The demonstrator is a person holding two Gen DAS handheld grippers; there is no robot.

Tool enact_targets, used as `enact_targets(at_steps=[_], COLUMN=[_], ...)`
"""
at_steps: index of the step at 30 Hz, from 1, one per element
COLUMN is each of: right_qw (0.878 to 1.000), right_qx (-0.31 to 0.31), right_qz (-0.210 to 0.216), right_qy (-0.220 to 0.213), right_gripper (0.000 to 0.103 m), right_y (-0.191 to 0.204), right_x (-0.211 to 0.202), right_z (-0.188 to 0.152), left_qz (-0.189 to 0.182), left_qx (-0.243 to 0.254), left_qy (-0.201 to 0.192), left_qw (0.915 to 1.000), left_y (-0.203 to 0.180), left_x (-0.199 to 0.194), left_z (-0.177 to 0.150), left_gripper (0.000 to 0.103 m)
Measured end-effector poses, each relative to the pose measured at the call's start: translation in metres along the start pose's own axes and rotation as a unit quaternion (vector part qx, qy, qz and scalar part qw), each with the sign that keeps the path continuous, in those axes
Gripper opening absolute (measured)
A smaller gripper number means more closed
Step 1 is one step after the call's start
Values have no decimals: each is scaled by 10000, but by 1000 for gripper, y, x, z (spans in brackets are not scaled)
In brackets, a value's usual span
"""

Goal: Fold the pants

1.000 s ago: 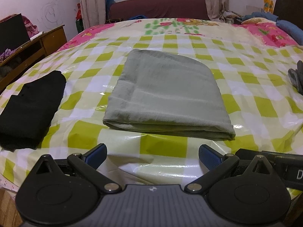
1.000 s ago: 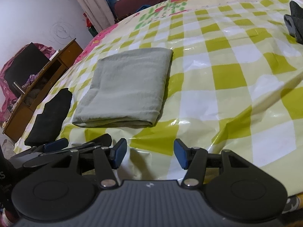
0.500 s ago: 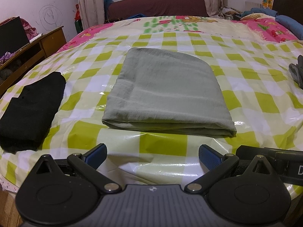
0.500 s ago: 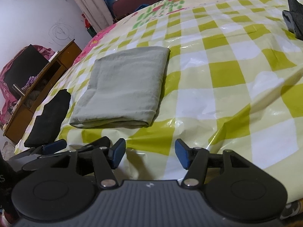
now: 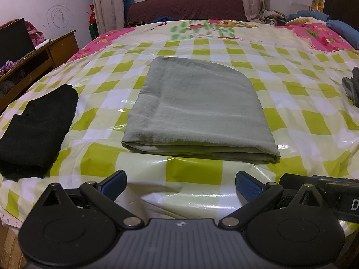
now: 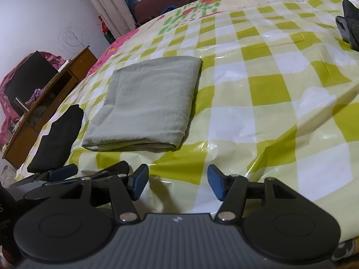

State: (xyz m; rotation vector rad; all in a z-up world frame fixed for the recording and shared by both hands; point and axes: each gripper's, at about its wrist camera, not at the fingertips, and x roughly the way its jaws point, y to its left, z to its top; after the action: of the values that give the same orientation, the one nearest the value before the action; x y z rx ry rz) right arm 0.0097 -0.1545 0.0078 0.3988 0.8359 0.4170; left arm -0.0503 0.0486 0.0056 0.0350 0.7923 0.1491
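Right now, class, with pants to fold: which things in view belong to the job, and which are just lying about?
Belong to the job:
- grey-green folded pants
- left tongs, open
- right tongs, open
- checked cover on the bed

Lying about:
- black folded garment
- dark grey garment
- wooden desk

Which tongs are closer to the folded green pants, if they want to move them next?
Probably the left tongs. They face the near edge of the green pants straight on. The right tongs sit off to the side, aimed mostly at bare checked cloth. Both are open and empty.
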Motion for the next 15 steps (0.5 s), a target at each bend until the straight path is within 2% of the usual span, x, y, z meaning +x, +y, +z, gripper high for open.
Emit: enact_targets(at_steps=[15], right_qw=[9999], right_qx=[-119], right_qz=[-21], right_qy=[-37], right_gripper=[60], right_y=[1], right_x=[-1], right_z=[0], left_qz=[11], left_qx=[-3], left_qy=[-17], left_qw=[10000], left_y=[1], left_x=[0], left_z=[0], left_gripper=[103])
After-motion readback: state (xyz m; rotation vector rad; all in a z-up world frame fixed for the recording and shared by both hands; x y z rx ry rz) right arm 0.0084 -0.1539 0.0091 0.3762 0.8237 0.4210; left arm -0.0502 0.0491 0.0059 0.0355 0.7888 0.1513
